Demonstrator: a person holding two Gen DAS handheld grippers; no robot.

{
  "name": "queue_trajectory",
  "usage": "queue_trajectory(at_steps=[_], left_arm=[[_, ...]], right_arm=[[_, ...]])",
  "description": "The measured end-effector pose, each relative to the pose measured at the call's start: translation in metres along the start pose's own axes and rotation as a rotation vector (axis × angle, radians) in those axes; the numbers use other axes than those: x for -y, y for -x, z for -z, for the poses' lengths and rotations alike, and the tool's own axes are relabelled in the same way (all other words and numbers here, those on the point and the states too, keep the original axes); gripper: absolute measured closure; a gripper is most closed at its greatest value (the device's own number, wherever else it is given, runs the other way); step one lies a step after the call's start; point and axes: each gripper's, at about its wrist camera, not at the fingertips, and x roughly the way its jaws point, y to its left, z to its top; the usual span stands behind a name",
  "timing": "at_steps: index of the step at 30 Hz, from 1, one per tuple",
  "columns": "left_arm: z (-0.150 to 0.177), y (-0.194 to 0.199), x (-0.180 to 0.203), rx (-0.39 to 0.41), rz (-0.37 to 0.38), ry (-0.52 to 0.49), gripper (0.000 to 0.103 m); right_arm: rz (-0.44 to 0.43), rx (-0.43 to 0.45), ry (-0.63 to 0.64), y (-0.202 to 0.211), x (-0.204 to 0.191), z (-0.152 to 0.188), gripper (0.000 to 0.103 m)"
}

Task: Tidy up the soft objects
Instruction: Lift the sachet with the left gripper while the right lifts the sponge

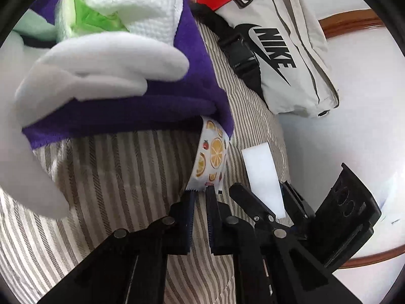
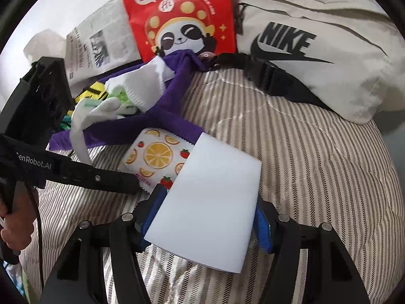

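Striped quilt [image 2: 291, 152] spreads under both sets of jaws; just ahead of them on it lie the fruit-print packet [image 2: 154, 157] and purple cloth [image 2: 177, 86], Nike bag [image 2: 316, 50] farther beyond.

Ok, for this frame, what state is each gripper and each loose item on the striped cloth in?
Left gripper: jaws nearly shut, pinching the edge of the fruit-print packet.
Right gripper: jaws closed on the white foam block, holding it tilted.
Purple fleece cloth: crumpled, lying over the packet's far end.
White Nike pouch: lying flat, black strap buckle fastened.
Red panda bag: lying flat.
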Motion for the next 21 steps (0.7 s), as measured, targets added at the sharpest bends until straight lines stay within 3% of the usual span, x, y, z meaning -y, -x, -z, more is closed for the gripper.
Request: queue_trajectory(at_steps=[6, 15, 21], left_arm=[[-0.001, 0.005, 0.003, 0.04, 0.001, 0.005, 0.095], [-0.007, 0.004, 0.007, 0.091, -0.062, -0.023, 0.093], [0.002, 0.011, 0.013, 0.146, -0.108, -0.103, 0.091]], right_arm=[[0.009, 0.009, -0.016, -0.007, 0.005, -0.007, 0.04], [0.027, 0.005, 0.017, -0.017, -0.001, -0.015, 0.04], [0.015, 0.0, 0.02, -0.018, 0.001, -0.016, 0.04]])
